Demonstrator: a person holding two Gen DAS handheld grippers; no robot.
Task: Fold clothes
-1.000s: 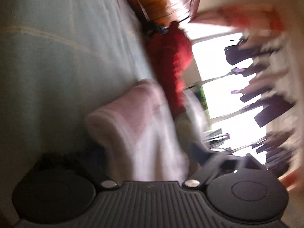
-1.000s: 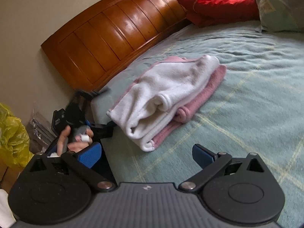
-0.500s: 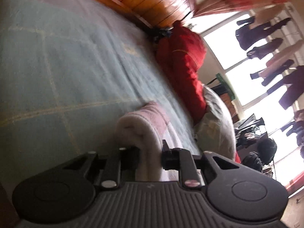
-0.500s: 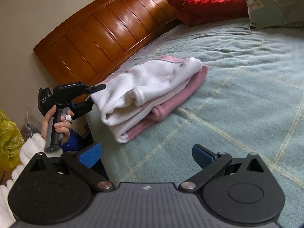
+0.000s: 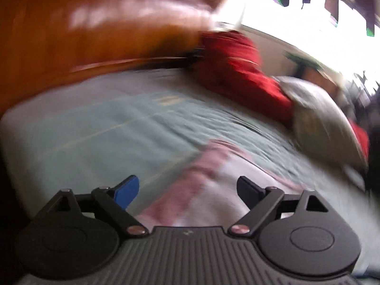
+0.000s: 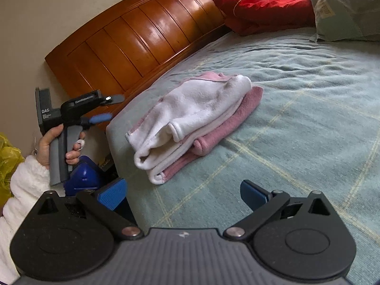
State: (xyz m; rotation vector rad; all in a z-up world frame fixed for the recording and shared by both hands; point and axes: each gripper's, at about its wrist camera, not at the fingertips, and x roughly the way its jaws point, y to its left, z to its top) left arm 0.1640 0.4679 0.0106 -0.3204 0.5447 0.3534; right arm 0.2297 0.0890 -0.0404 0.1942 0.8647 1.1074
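Observation:
A folded pink and white fleece garment [image 6: 197, 118] lies near the corner of the bed [image 6: 296, 128], on a pale green blanket. My left gripper [image 6: 108, 108], held by a hand in a white fluffy sleeve, hovers off the bed's corner, apart from the garment; its jaws are opening and nothing is between them. In the blurred left wrist view the left gripper [image 5: 187, 188] stands wide above the garment [image 5: 204, 190]. My right gripper [image 6: 181, 193] is open over the blanket, short of the garment, with nothing in it.
A wooden headboard [image 6: 142, 38] runs along the far side. A red pillow [image 6: 263, 2] and a grey pillow [image 6: 344, 9] lie at the head of the bed. A yellow bag [image 6: 7, 156] and a blue object [image 6: 83, 175] sit on the floor at left.
My left gripper let go of the garment's end, opened, rose and rolled upright. The garment now lies flat on the bed. My right gripper stayed open.

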